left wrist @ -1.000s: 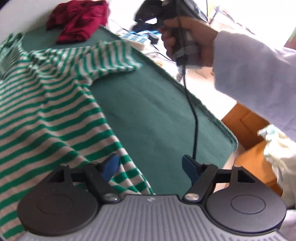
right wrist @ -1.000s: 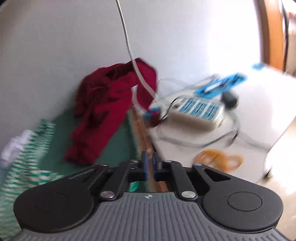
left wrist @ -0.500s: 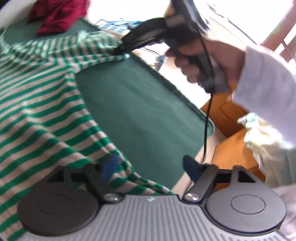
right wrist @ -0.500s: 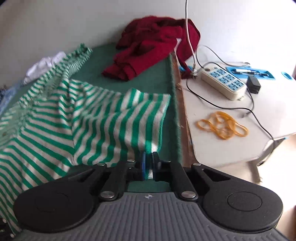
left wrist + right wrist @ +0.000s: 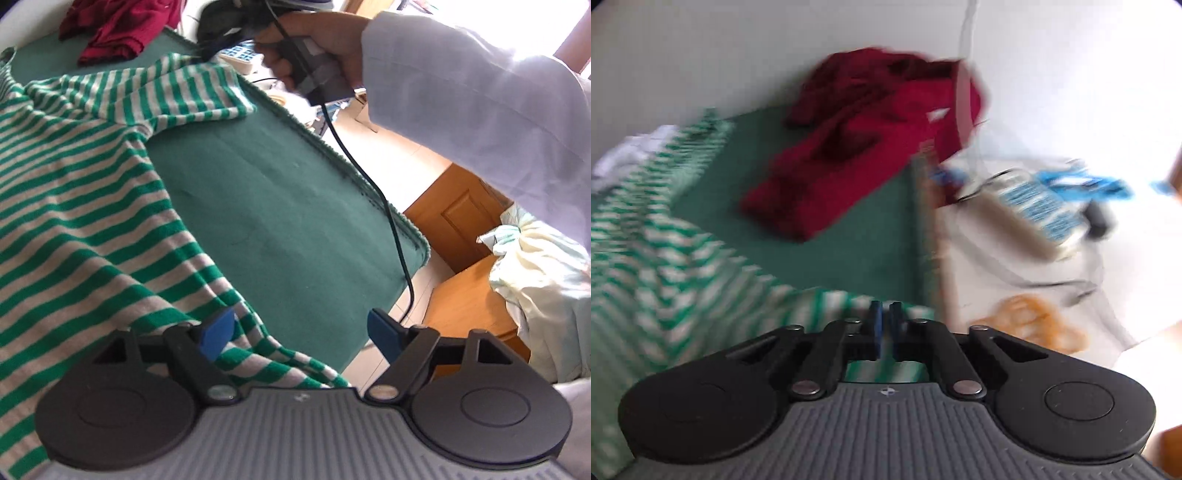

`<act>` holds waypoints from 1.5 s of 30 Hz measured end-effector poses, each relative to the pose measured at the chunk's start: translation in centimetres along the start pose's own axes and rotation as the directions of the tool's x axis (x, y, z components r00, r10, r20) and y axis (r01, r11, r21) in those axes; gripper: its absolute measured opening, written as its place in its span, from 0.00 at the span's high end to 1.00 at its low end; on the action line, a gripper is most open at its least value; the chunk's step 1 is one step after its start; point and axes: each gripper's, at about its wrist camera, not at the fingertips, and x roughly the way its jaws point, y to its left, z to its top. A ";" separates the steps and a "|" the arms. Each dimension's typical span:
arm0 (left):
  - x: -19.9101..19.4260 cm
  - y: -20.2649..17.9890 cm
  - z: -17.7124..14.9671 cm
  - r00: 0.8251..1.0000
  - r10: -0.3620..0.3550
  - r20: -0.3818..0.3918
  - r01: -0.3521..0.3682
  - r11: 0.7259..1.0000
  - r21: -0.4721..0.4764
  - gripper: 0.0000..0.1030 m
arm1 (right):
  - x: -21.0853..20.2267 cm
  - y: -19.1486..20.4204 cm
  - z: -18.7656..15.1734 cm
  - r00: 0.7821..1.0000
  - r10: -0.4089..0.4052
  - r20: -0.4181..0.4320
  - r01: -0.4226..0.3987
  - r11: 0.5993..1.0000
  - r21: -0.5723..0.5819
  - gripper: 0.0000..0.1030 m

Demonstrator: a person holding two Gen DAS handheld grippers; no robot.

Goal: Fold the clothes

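A green cloth (image 5: 280, 199) covers the work surface and ends in a knitted edge on the right side. On it a green and white striped shirt (image 5: 74, 206) lies spread, with one sleeve (image 5: 192, 96) reaching toward the edge. A crumpled dark red garment (image 5: 871, 144) lies at the far end. Beside the cloth is a white tabletop (image 5: 1015, 280) with a power strip (image 5: 1030, 210), cables and some orange rubber bands (image 5: 1034, 321).

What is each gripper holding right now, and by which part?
The right gripper pinches the striped shirt at its sleeve edge; the left gripper is open, holding nothing.
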 end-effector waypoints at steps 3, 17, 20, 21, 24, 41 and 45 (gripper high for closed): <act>-0.7 0.3 -0.1 0.999 0.039 0.012 -0.039 0.999 -0.005 0.30 | -4.6 1.0 -1.9 0.995 0.084 0.050 -0.082 0.996 -0.046 0.94; -7.2 5.6 -5.6 0.955 0.298 0.000 -0.298 0.954 -0.027 0.72 | -20.2 12.5 -18.3 0.924 0.383 0.024 -0.383 0.924 -0.010 0.76; -8.6 7.2 -8.0 0.946 0.326 -0.005 -0.326 0.945 -0.032 0.56 | -21.2 15.4 -20.9 0.937 0.350 0.000 -0.350 0.937 0.005 0.75; -9.0 7.7 -8.8 0.943 0.332 -0.004 -0.332 0.943 -0.032 0.52 | -21.2 16.1 -21.4 0.948 0.319 -0.009 -0.319 0.948 0.008 0.74; -10.5 8.8 -11.2 0.940 0.342 0.007 -0.342 0.939 -0.023 0.39 | -21.8 16.9 -22.9 0.977 0.211 0.010 -0.212 0.977 0.026 0.70; -13.7 9.2 -16.6 0.922 0.388 0.003 -0.388 0.922 -0.003 0.27 | -25.1 15.2 -27.5 0.997 -0.042 -0.066 0.045 0.998 0.037 0.64; -15.1 9.8 -17.5 0.910 0.414 0.023 -0.412 0.909 -0.052 0.57 | -25.0 12.8 -27.7 0.994 0.000 -0.107 0.014 0.992 0.125 0.96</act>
